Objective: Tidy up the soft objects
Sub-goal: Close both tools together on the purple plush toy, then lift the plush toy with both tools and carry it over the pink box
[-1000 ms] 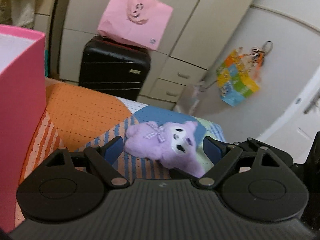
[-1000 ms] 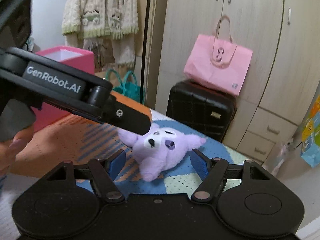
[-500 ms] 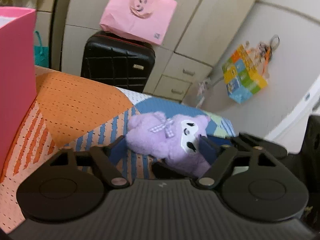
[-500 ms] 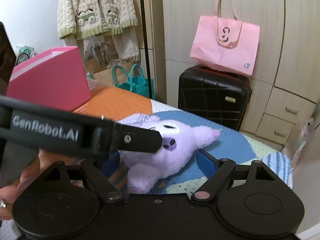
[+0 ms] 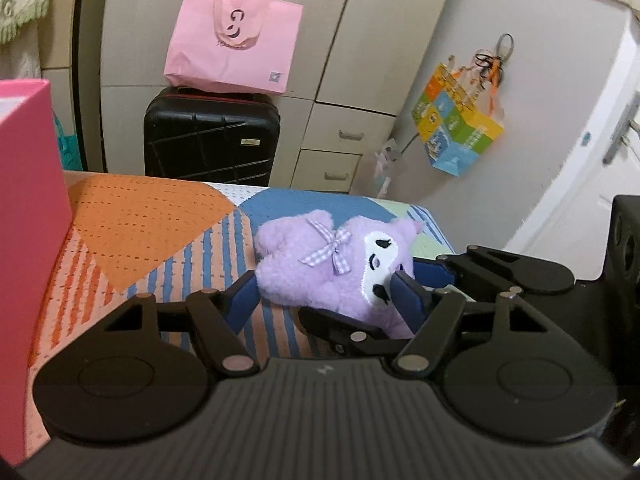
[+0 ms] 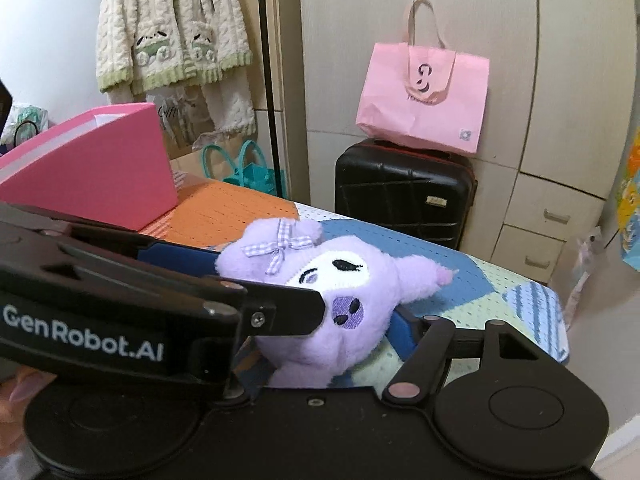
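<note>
I see both the left hand-held gripper (image 5: 324,300) and right hand-held gripper (image 6: 320,336) closing, pads pressed on the purple plush toy (image 5: 332,268) beside the pink box (image 6: 100,168).

A: Hidden items?
B: Purple plush toy (image 6: 320,296): lower body behind the left gripper (image 6: 276,312) arm; the right gripper's (image 6: 320,344) left finger also hidden. Whether either gripper's pads press the toy: cannot tell.

A: Cut off by the frame?
B: Pink box (image 5: 28,208), left edge. Cream knitted cardigan (image 6: 172,40), top edge. Colourful bag (image 6: 630,200), right edge.

A: Illegible?
B: Small print on the pink tote bag (image 5: 236,44); suitcase (image 5: 212,140) badge.
</note>
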Motion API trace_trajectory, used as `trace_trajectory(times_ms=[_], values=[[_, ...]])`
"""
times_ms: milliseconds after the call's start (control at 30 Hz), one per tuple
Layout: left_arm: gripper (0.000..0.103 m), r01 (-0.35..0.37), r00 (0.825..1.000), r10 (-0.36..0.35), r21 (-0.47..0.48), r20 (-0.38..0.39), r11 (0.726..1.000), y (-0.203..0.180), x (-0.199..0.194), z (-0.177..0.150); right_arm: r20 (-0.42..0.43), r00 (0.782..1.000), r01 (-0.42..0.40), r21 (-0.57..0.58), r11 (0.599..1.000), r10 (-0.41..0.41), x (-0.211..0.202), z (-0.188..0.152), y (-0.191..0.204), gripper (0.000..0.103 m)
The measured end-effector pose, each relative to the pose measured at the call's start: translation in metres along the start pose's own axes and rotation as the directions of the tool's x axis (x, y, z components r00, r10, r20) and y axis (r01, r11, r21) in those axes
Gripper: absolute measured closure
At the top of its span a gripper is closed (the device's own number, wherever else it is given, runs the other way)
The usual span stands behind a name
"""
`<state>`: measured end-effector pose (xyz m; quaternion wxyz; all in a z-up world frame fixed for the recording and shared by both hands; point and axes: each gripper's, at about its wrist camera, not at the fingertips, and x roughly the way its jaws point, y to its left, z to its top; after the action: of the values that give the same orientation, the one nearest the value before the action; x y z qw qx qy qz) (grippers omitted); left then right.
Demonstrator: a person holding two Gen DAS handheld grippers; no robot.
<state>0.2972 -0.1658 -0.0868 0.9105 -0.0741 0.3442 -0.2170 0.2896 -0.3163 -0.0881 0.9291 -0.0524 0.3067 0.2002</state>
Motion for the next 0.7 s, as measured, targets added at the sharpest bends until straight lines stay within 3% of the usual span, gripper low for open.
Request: trace_trajectory(times_ms=[200, 700], values=[[0.033, -0.008, 0.998, 0.012, 0.057, -0.069, 0.998, -0.012, -0.025, -0.008, 0.012, 1.000, -0.006, 0.044, 0.999, 0.006, -0.025, -0.015, 0.017, 0.029], [0.033, 0.144, 0.987, -0.135, 0.104, -0.088, 0.984, -0.006, -0.113, -0.043, 0.042, 0.999, 0.008, 0.073, 0.997, -0.011, -0.106, -0.039, 0.069, 0.029]])
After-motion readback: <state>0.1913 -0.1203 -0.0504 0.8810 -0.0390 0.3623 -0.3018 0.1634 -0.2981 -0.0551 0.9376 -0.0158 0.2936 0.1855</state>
